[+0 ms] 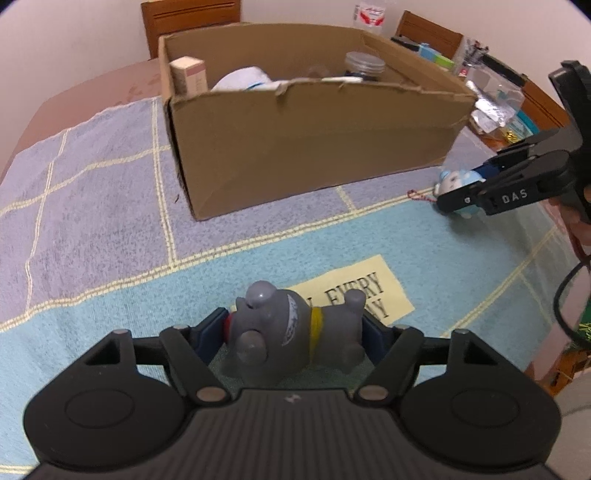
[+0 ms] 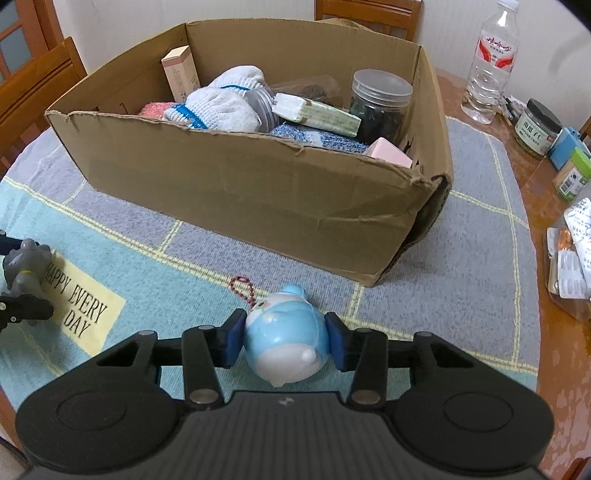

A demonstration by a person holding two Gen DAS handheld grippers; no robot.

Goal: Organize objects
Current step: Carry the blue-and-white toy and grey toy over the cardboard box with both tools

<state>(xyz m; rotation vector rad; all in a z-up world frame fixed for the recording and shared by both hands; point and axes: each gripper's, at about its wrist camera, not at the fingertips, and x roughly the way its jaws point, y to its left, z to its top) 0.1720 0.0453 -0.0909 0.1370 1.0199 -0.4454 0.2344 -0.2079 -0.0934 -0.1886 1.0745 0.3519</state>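
water bottle (image 2: 491, 62), wooden chair (image 1: 190, 22), blister packs (image 2: 570, 271)

one box (image 2: 258, 192), two toys (image 1: 291, 332), two jars (image 2: 380, 103)

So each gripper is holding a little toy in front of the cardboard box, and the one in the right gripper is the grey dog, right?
Not quite. The right gripper holds the round light-blue and white toy figure, as the right wrist view shows. The grey dog figurine with the yellow collar is in the left gripper. Both do sit before the open brown cardboard box.
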